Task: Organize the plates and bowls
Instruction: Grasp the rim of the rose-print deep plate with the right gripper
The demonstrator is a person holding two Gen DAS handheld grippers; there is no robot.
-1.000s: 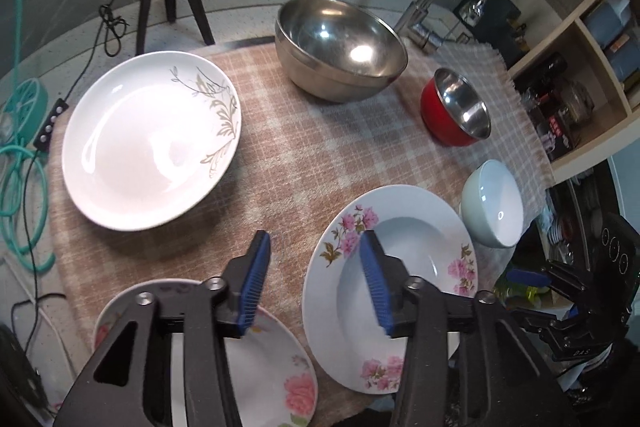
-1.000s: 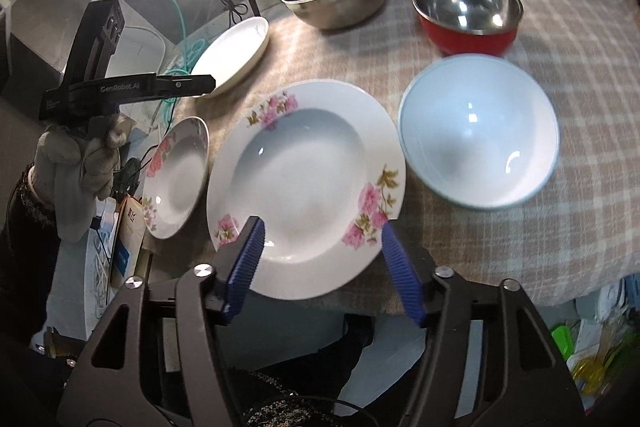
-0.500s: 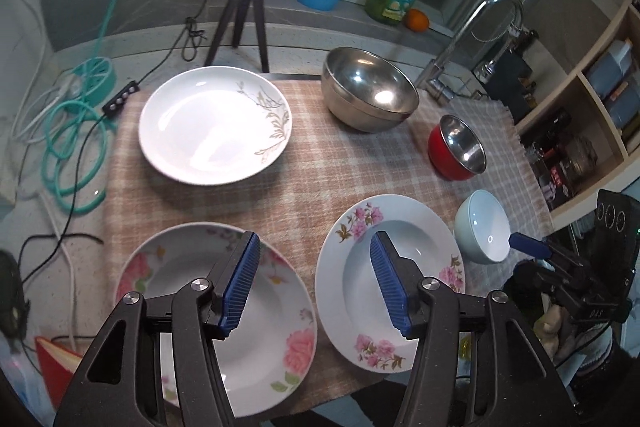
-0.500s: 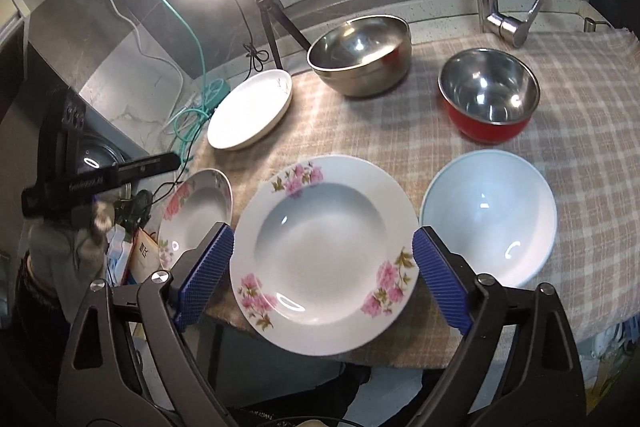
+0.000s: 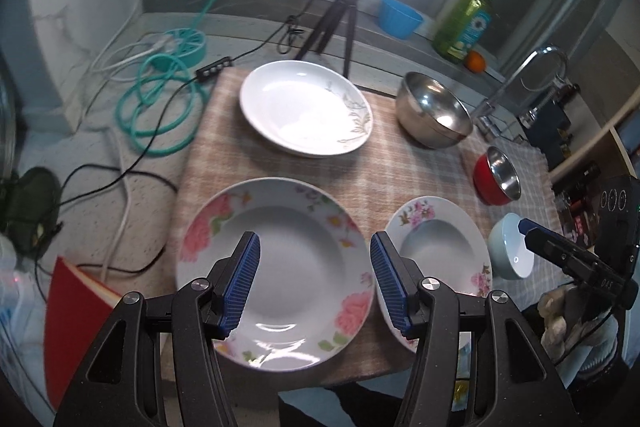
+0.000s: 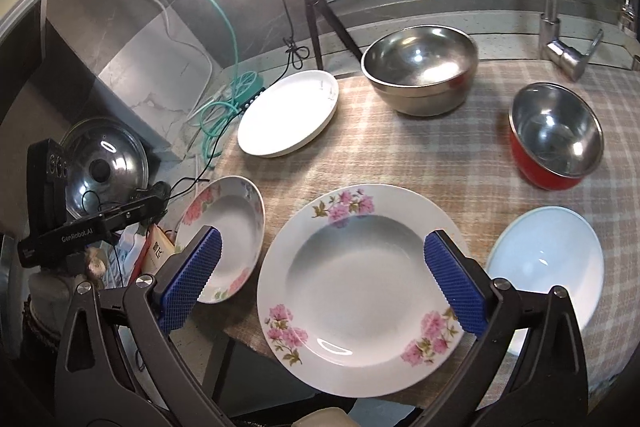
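Note:
On the checked cloth (image 5: 256,155) lie a rose-patterned deep plate (image 5: 280,227), a pink-flower plate (image 5: 436,255) and a white leaf-print plate (image 5: 304,107). A big steel bowl (image 5: 434,111), a red bowl (image 5: 498,181) and a pale blue bowl (image 5: 512,247) stand to the right. My left gripper (image 5: 315,283) hovers open above the rose plate, holding nothing. In the right wrist view my right gripper (image 6: 324,283) hangs over the pink-flower plate (image 6: 348,205), its jaws opening wide, the pads clear of the rim. The rose plate (image 6: 224,227) and pale blue bowl (image 6: 544,259) flank it.
A ring light on a tripod (image 5: 340,23) stands behind the cloth, with teal cable coils (image 5: 160,107) at the left. A blue cup (image 5: 400,17), soap bottle (image 5: 464,23), orange (image 5: 476,61) and faucet (image 5: 532,79) line the back. A pot lid (image 6: 104,167) sits at the left.
My left gripper has swung left, from the gap beside the pink-flower plate to above the rose plate, and rolled level. My right gripper's jaws have spread much wider and pulled back a little.

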